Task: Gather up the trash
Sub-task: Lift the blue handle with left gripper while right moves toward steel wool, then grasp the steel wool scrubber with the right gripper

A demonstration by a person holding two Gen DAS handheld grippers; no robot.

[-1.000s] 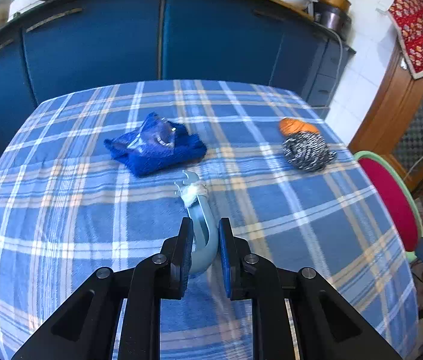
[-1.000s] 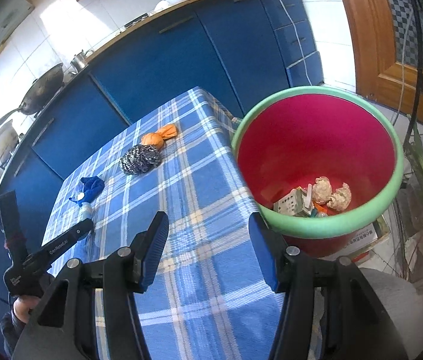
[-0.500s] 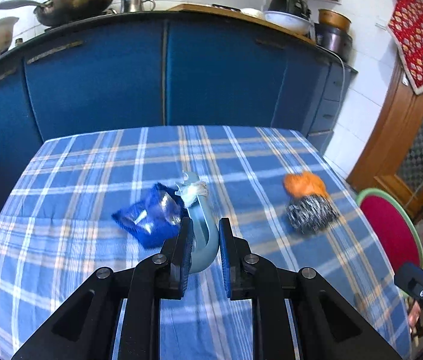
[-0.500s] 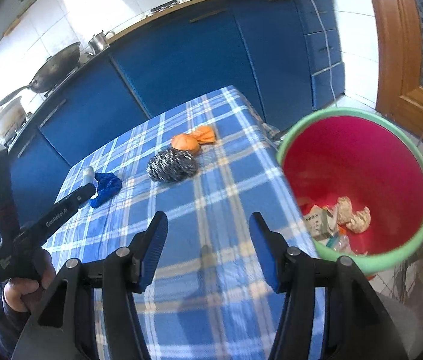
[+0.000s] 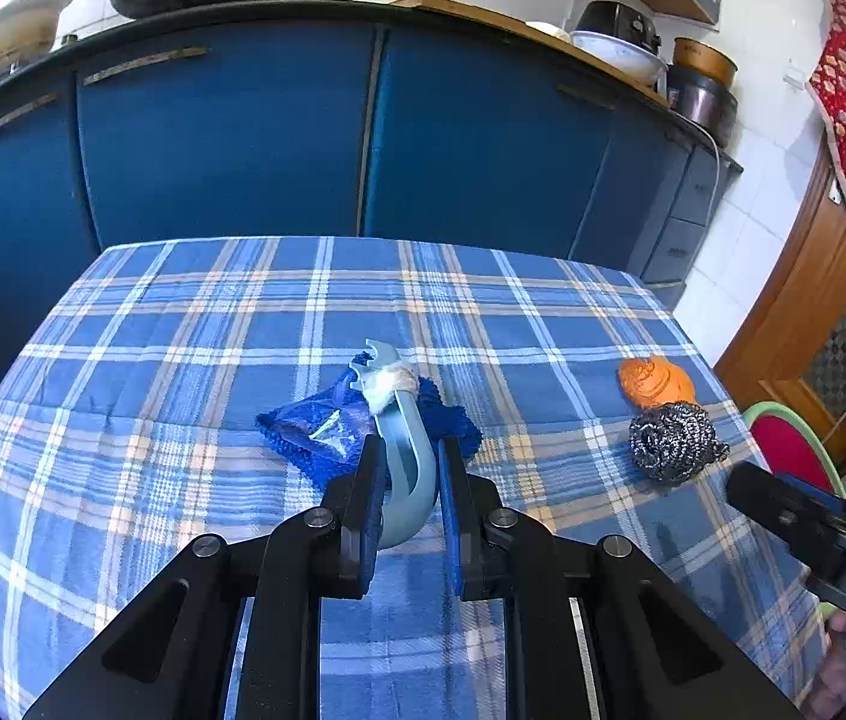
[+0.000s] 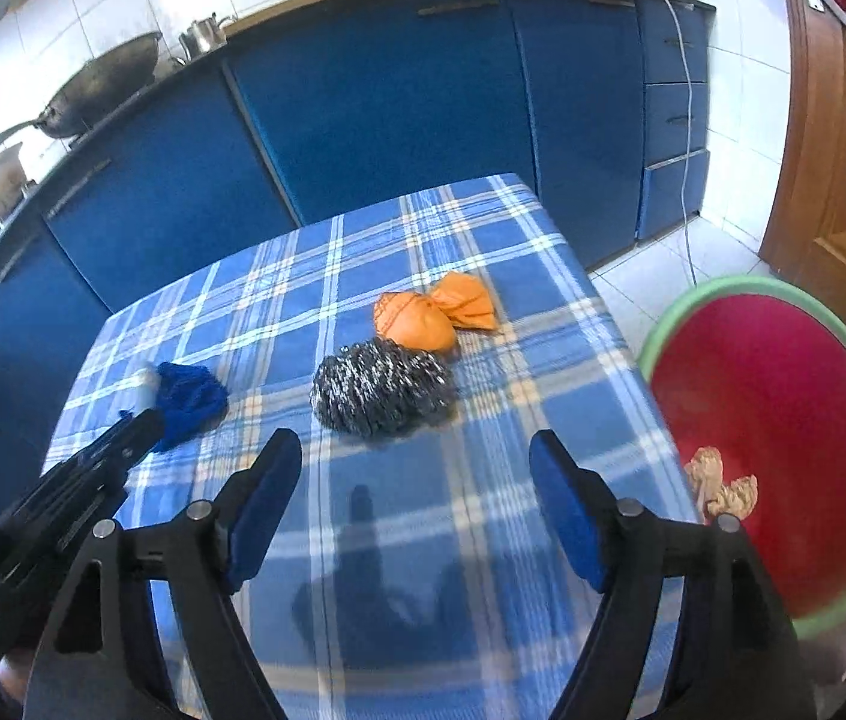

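Scraper (image 5: 405, 468) — pinched in the left tool (image 5: 405, 510) — points lengthwise away; right tool (image 6: 417, 504) opening, empty.

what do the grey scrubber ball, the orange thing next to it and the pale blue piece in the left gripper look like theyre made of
Grey scrubber ball: looks like coiled steel wool, with glinting dark and silver strands.
Orange thing: probably soft cloth or thin crumpled plastic, matt, with creases and a pinched, bow-like end.
Pale blue piece, held in the left gripper: likely moulded plastic, smooth with a slight sheen; a whitish wad clings near its tip.
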